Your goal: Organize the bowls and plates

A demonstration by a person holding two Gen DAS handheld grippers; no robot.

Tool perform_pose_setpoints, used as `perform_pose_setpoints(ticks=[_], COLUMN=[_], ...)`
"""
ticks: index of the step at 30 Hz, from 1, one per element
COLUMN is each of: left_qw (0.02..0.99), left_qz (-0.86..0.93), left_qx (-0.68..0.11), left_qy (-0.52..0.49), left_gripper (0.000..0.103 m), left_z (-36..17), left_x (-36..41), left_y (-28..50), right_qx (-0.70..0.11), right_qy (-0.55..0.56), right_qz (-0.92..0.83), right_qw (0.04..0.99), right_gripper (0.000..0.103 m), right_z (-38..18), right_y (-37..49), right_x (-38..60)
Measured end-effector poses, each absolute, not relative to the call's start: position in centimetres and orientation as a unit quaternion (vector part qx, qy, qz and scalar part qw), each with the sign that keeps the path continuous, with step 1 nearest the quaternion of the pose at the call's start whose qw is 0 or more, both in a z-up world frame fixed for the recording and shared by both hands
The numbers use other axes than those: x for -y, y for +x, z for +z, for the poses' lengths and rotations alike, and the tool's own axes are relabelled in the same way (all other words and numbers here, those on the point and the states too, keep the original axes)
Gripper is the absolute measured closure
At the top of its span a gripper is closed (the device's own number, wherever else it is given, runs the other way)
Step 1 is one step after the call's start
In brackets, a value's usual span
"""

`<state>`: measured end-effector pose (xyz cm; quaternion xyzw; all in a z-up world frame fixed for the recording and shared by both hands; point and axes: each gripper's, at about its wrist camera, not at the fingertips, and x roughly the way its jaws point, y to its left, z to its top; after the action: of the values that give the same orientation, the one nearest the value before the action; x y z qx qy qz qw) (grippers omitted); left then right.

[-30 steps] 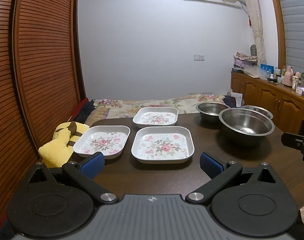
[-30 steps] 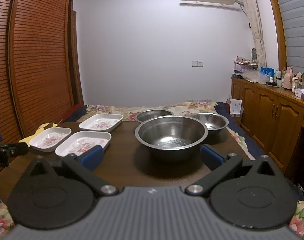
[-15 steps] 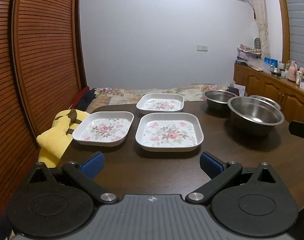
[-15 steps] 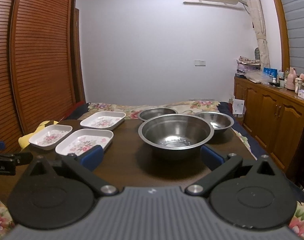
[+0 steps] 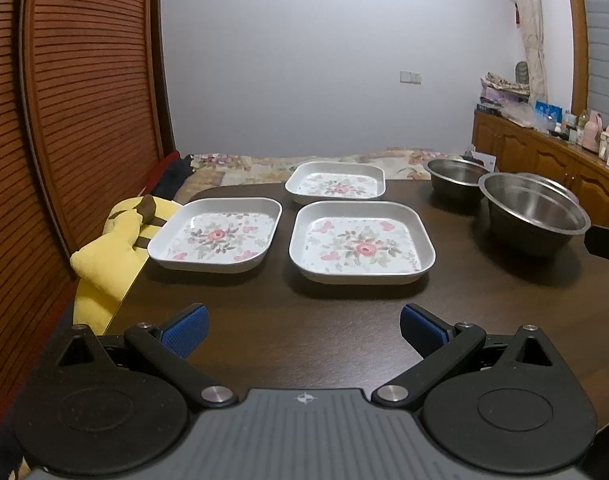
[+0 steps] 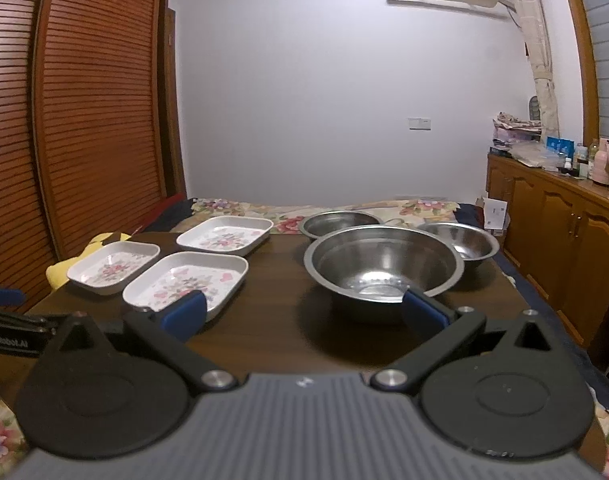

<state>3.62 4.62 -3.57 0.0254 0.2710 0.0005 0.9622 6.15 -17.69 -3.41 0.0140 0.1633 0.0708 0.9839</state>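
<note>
Three white square floral plates lie on a dark wooden table (image 5: 288, 332): a near-right plate (image 5: 361, 243), a left plate (image 5: 217, 234) and a far plate (image 5: 336, 182). Three steel bowls stand to the right: a large bowl (image 6: 384, 266), a far-left bowl (image 6: 340, 223) and a far-right bowl (image 6: 462, 242). My left gripper (image 5: 303, 332) is open, short of the near-right plate, holding nothing. My right gripper (image 6: 304, 314) is open, its right fingertip by the large bowl's near rim, with nothing held.
A yellow plush toy (image 5: 112, 252) sits off the table's left edge. Louvred wooden doors (image 5: 64, 120) line the left wall. A wooden cabinet (image 6: 556, 240) with bottles stands on the right. A floral bedspread (image 6: 264, 210) lies beyond the table.
Both grippers have moved forward toward the table. The plates and the large bowl look bigger and closer. Both grippers stay open.
</note>
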Motion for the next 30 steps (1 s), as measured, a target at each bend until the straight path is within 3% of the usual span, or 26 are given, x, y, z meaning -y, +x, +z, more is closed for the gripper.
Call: perform_pose_setpoints(ticks=[30], left_qw=[0.960], left_qz=[-0.007], left_qx=[-0.280], left_qy=[0.031], left_gripper=[0.000], left_z=[-2.8], left_x=[-8.7], left_y=[8.4], right_qx=[-0.198], right_qy=[-0.018], right_qz=[0.136], right_qw=[0.971], right_gripper=[0.000], right_z=[-4.0], right_y=[11.7], right_x=[11.8])
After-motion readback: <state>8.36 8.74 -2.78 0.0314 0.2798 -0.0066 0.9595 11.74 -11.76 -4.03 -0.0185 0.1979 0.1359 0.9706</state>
